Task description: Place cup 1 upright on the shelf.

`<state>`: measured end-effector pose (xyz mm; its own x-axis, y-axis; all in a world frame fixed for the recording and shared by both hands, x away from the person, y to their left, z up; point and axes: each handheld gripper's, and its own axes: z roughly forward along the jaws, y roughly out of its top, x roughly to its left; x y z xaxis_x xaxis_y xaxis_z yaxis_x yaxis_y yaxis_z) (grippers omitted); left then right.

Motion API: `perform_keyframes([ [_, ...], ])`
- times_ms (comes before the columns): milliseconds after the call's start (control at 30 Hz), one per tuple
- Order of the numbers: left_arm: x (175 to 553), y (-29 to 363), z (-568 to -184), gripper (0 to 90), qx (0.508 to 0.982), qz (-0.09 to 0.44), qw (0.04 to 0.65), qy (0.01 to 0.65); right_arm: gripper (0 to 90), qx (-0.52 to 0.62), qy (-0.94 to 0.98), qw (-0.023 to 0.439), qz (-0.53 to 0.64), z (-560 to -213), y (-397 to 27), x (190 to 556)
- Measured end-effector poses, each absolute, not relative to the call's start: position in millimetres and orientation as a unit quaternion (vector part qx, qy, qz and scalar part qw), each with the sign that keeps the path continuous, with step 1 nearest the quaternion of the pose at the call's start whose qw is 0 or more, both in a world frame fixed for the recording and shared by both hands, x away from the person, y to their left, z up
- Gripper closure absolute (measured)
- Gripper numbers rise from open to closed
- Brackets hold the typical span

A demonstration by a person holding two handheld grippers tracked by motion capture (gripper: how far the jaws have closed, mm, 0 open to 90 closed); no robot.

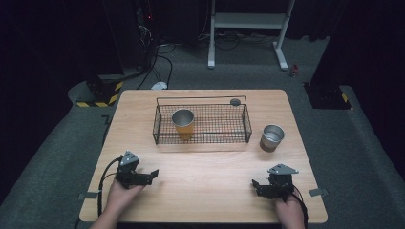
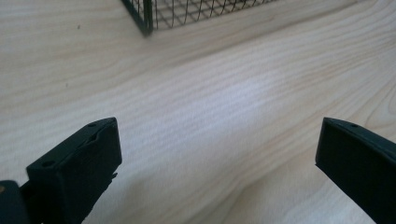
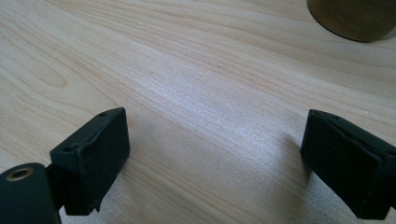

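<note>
With both jaws wide and empty, we rest the left hand-held gripper (image 1: 152,174) and right hand-held gripper (image 1: 256,185) on the counter (image 1: 205,167). 1 cup (image 1: 183,123) stands in the basket (image 1: 246,125); the other cup (image 1: 272,137), just beside it, we should approach level.

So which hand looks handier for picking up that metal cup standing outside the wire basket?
Probably the right. The right gripper sits just below the cup, jaws open, while the left gripper is across the table.

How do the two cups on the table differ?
The orange cup stands inside the wire basket; the brown cup stands outside it, on the bare table to the right. Their outer walls differ in colour: one orange, one brown. Both are upright, open-topped and metallic grey inside.
</note>
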<state>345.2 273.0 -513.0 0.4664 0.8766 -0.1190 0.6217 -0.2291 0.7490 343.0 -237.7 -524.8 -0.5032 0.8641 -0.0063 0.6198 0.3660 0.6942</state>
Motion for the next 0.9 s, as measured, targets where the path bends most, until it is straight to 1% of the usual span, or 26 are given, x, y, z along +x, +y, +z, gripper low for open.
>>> perform_keyframes([
  [300,333,274,-527,2.6,0.789,0.175,0.342,0.481,8.0,0.46,0.805,0.191,0.323,-525,-238,343],
  [333,331,272,-528,2.9,0.789,0.188,0.335,0.479,8.0,0.46,0.805,0.191,0.323,-525,-238,343],
  [433,330,268,-530,3.4,0.792,0.201,0.327,0.474,8.0,0.46,0.805,0.191,0.323,-525,-238,343],
  [667,328,267,-530,2.2,0.791,0.204,0.326,0.477,8.1,0.458,0.805,0.192,0.323,-525,-238,343],
  [733,328,267,-531,0.3,0.789,0.204,0.324,0.481,8.1,0.457,0.807,0.191,0.323,-525,-237,343],
  [900,328,266,-531,0.6,0.787,0.207,0.325,0.481,8.1,0.458,0.806,0.191,0.322,-525,-237,343],
])
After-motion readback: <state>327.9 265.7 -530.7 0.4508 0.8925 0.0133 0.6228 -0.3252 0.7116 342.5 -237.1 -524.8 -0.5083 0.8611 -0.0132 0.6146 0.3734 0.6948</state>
